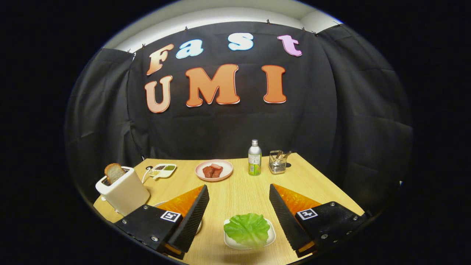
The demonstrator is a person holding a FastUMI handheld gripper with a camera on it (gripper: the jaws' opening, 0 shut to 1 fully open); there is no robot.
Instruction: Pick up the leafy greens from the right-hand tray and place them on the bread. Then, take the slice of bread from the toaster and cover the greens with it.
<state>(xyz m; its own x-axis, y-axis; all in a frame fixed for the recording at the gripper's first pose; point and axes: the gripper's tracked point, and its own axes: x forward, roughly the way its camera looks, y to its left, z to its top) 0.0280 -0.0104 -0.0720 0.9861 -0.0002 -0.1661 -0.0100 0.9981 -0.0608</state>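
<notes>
The hand-held two-finger gripper point(239, 206), at the bottom of the frame, has its black ribbed fingers point(193, 217) spread wide and holds nothing. Between them, at lower centre, the crinkled green lettuce leaf point(247, 229) lies on a small white rounded tray point(270, 239); the open jaws straddle it, an alignment that suits a descent to grasp. A white plate edge point(199, 227), mostly hidden behind the left finger, may carry the base bread, though this cannot be confirmed. At middle left, a browned bread slice point(114, 172) stands upright in the white toaster point(125, 193), accessible from above. Toward the back of the pale wooden table point(235, 191) stand a pink plate of red meat point(213, 170), a divided condiment dish point(163, 170), a green-labelled bottle point(254, 157) and a wire basket point(278, 162).
</notes>
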